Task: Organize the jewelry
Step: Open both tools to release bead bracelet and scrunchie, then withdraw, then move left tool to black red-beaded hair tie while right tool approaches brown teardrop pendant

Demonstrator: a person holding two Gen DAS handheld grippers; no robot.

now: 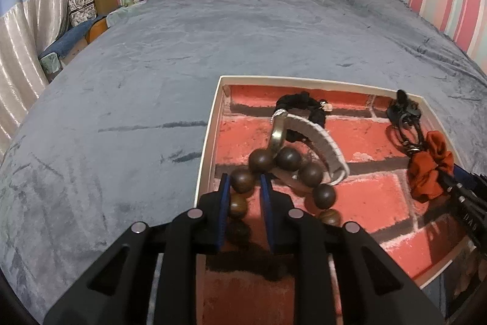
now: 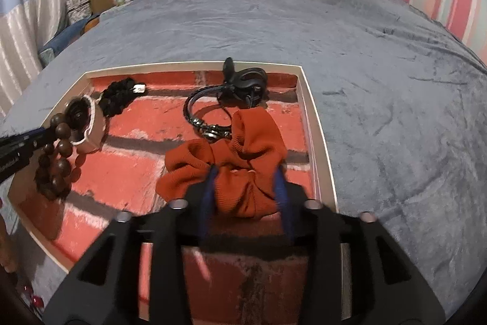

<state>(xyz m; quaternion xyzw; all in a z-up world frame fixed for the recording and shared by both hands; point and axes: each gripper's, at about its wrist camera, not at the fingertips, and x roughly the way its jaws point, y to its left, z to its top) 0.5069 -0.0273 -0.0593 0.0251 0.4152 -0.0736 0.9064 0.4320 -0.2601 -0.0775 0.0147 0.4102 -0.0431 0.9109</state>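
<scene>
On a grey plush bed (image 1: 213,51), a shallow white-rimmed tray with a red brick-print floor (image 1: 210,124) holds the jewelry. The left hand-held gripper (image 1: 243,181) stands partly open around a brown wooden bead bracelet (image 1: 310,172); the right hand-held gripper (image 2: 245,172) brackets an orange fabric scrunchie (image 2: 240,154), pads loose.

The bead bracelet (image 1: 275,172) looks like dark polished wood, smooth and a little glossy. The scrunchie (image 2: 237,166) is ribbed orange cloth, matt and soft. The tray (image 1: 210,124) has a pale, matt rim like cardboard, and its floor carries a printed red brick pattern. The blanket (image 1: 152,81) is grey plush cloth with a soft sheen.
</scene>
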